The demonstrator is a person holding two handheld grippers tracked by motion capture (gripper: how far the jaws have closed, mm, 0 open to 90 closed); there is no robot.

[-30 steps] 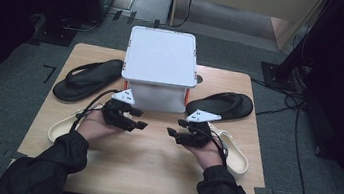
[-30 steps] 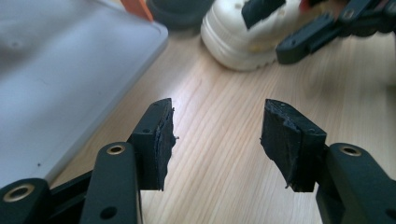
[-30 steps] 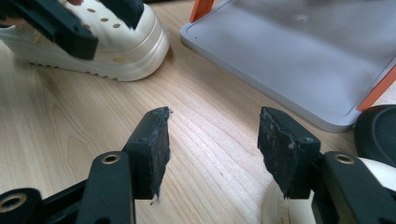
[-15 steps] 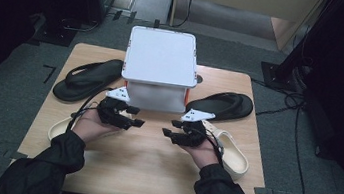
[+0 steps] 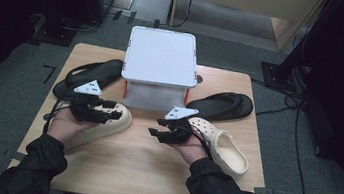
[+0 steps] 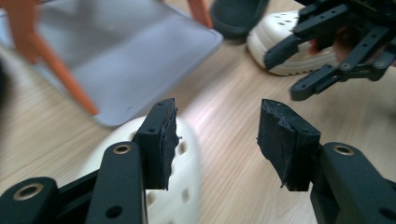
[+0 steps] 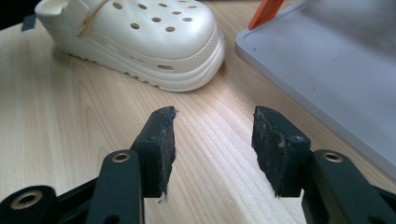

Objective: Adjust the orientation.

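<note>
My left gripper (image 5: 114,109) hovers open over the toe of a white clog (image 5: 116,122) at the table's left; in the left gripper view its jaws (image 6: 217,126) stand apart above that clog (image 6: 187,186) with nothing between them. Near the table's middle, my right gripper (image 5: 155,126) is open too, pointing left. In the right gripper view it (image 7: 212,135) hangs empty above bare wood, and the left clog (image 7: 140,42) lies ahead of it. A second white clog (image 5: 225,152) rests behind my right hand.
A white two-level rack (image 5: 161,58) with orange legs (image 7: 266,14) stands at the back centre; its lower grey plate (image 6: 116,60) is close to both grippers. One black flip-flop (image 5: 87,73) lies left of it, another (image 5: 221,106) right. The wooden table (image 5: 139,173) ends near my sleeves.
Both hands have shifted left. The left gripper now sits over the left clog's toe, and the right gripper has come toward the table's middle. The shoes and rack have not moved.
</note>
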